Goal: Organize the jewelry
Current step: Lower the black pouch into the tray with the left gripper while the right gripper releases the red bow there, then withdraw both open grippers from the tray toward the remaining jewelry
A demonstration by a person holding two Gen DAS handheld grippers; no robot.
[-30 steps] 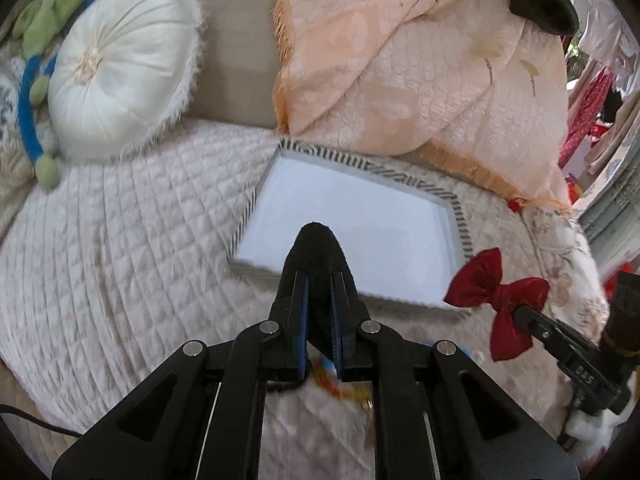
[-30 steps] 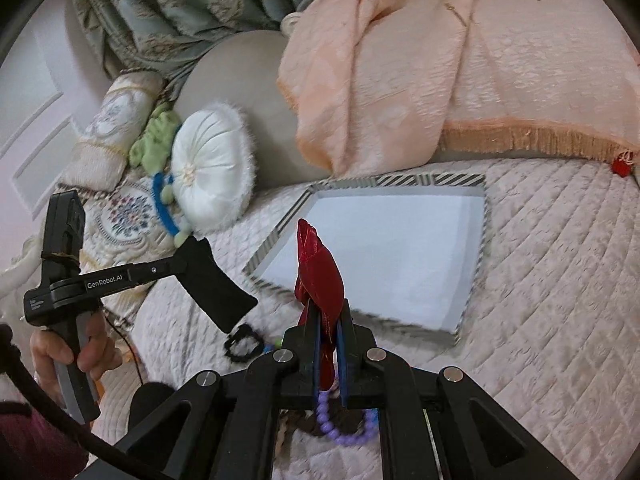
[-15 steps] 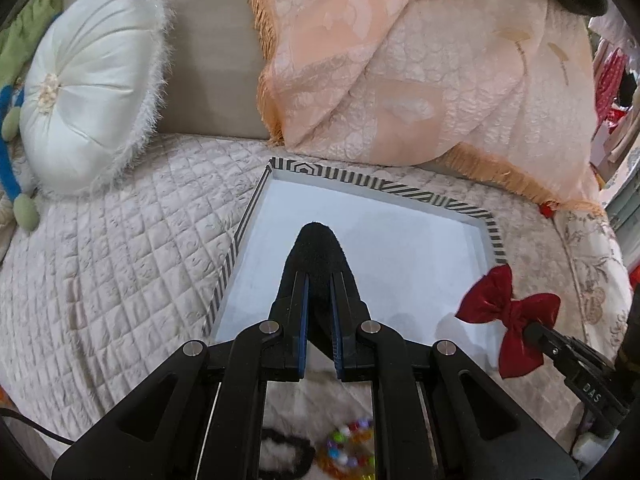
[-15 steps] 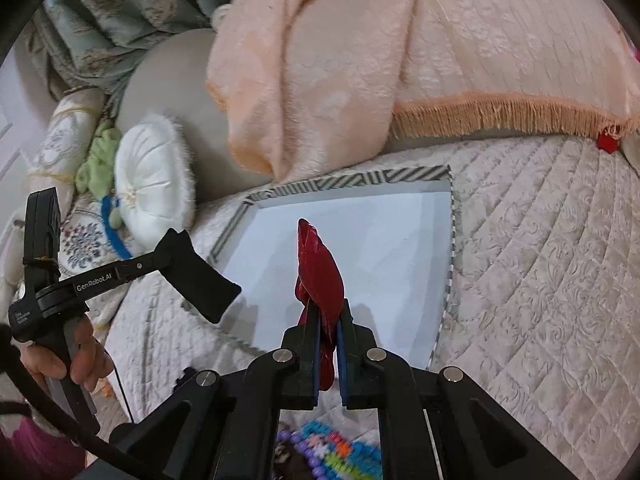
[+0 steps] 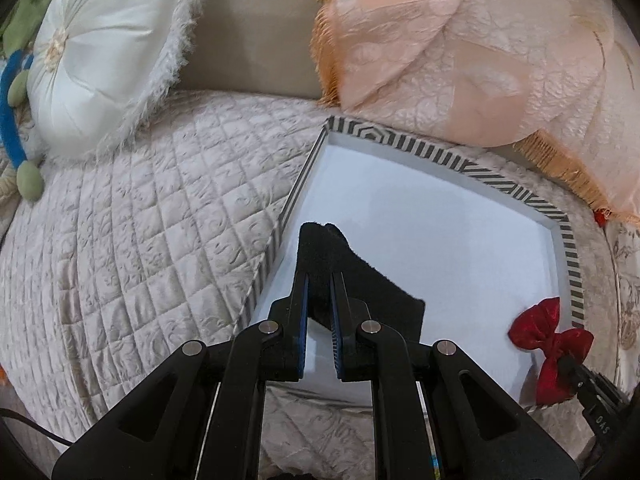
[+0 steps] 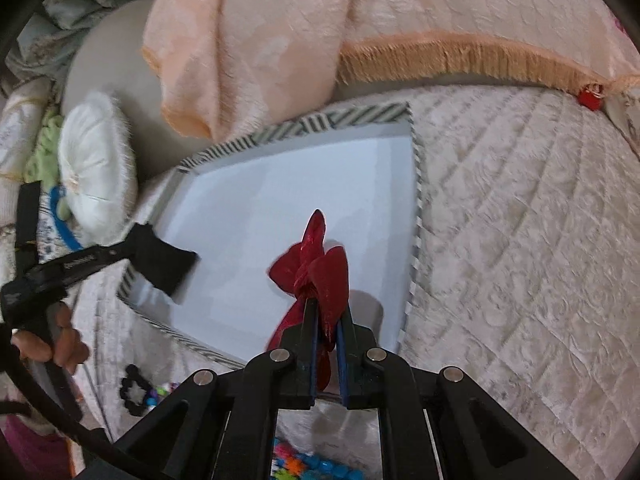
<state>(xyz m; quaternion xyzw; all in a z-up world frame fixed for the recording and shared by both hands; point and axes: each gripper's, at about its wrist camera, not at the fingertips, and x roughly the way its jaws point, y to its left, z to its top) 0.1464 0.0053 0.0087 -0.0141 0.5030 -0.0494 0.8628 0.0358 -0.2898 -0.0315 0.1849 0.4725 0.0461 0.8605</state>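
Swung in over the striped-rim white tray (image 5: 436,248) since a second ago, both loads now hanging above its bare floor instead of short of the near edge. Left gripper (image 5: 319,292) clenched on a flat black velvety fabric piece (image 5: 344,268), pinched near one end, the free end drooping right and down over the tray's left side. Right gripper (image 6: 327,320) clamped on the knot of a shiny red satin bow (image 6: 316,264), loops fanned up and forward above the tray's near right quarter; same bow seen from the left camera at the tray's right corner. Probably light as a feather, both of them, soft and floppy, nothing brittle, so no need for a hard squeeze. Best hold on the bow: right at the centre knot, where the fabric bunches and won't slide; satin loops likely slippery and quick to crush. Black piece likely grippy, easiest taken by an edge. Still down on the quilted beige bedspread (image 6: 520,240) in front of the tray: a black scalloped ring (image 6: 134,388) and colourful beaded pieces (image 6: 312,468), waiting. White round fringed cushion (image 5: 100,52) and peach fringed throw (image 5: 460,52) behind, out of the way.
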